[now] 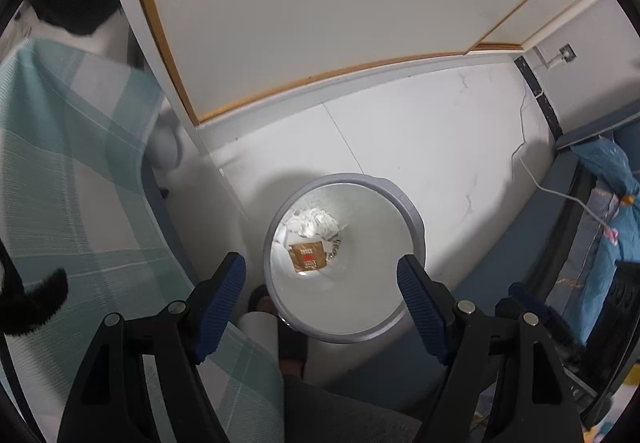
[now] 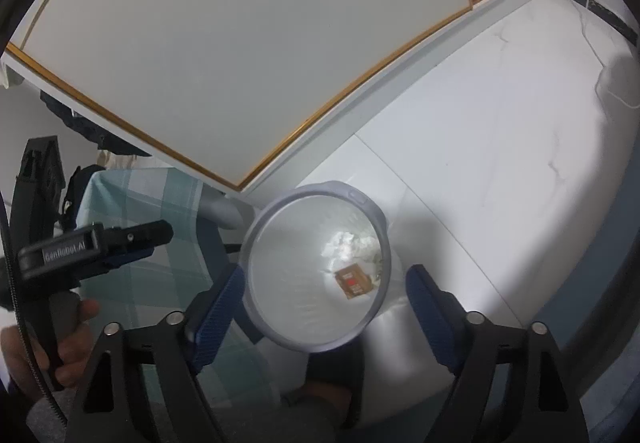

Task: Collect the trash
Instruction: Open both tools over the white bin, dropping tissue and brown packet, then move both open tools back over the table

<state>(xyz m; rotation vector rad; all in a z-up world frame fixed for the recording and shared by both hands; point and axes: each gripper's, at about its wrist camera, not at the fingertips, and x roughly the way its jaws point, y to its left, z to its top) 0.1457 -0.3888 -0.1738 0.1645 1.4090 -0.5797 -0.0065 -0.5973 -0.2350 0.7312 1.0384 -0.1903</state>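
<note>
Trash: a brown square wrapper (image 1: 307, 258) with a red mark and a wad of crumpled white paper (image 1: 314, 223) lie at the bottom of the bin, seen through the gap between the left jaws.
Left gripper (image 1: 322, 285): jaws wide open, nothing between the pads; it hangs above the bin mouth, looking down into it.
Right gripper (image 2: 325, 297): jaws also wide open and empty, poised over the same bin; the wrapper (image 2: 354, 280) shows between them, nearer the right pad.
Bin (image 1: 416, 227): round, grey rim, pale inside, upright on the floor directly below both sets of jaws; a slippered foot (image 1: 294, 343) touches its near side.
Counter (image 1: 76, 147): covered with a green checked cloth, outside the left jaw and just beside the bin. No loose trash visible on the part shown.
Floor (image 1: 420, 147): white marbled tile beyond the jaws; a white cable (image 1: 560, 195) runs across it on the far right. No litter seen there.
Far: white cabinet door with gold trim (image 1: 320, 3), past the bin.
Step (judgement): drop seems done, both grippers free, next is a reach for more trash.
Method: lift clear of the rim before swinging aside; keep the jaws open on approach; avoid snagging the cloth edge or nudging the bin.
Risk: light bin, likely tips if clipped.
</note>
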